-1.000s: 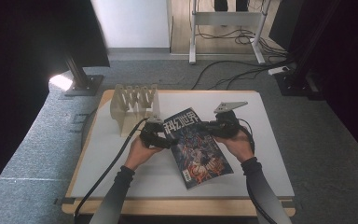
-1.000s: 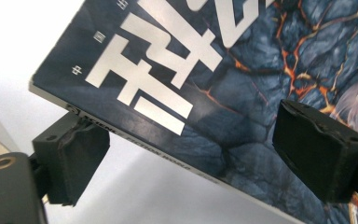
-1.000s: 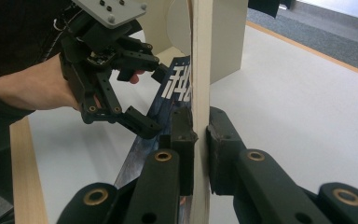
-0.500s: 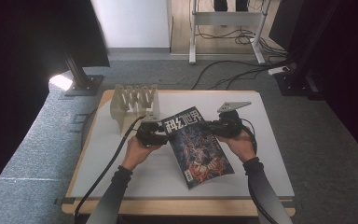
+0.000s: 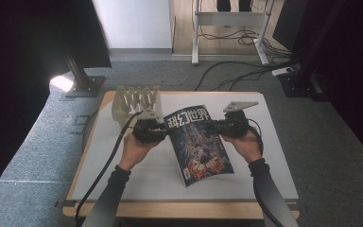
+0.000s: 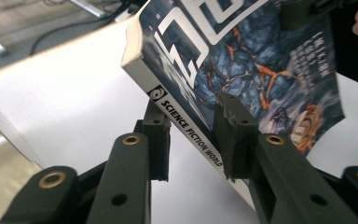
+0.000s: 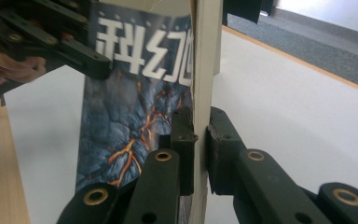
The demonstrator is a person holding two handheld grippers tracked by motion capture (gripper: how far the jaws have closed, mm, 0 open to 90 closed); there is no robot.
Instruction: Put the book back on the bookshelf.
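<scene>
A magazine (image 5: 196, 142) with a dark blue and orange cover and large white characters is held tilted above the white table top (image 5: 269, 161). In the high view my left gripper (image 5: 165, 134) is at its left edge, and my right gripper (image 5: 218, 127) at its right edge. In the left gripper view my left gripper (image 6: 193, 135) is shut on the magazine's (image 6: 261, 60) spine, printed "SCIENCE FICTION WORLD". In the right gripper view my right gripper (image 7: 200, 140) is shut on the magazine's (image 7: 135, 93) page edge, with the left gripper (image 7: 51, 42) across the cover.
A pale slotted rack (image 5: 137, 100) stands at the table's back left, just behind the left gripper. A black cable (image 5: 105, 165) trails from the left gripper off the front left. Beyond the table lie grey carpet, a dark stand base (image 5: 82, 85) and floor cables.
Both grippers have moved slightly away from the person and toward the rack, carrying the magazine with them. Both grips are unchanged.
</scene>
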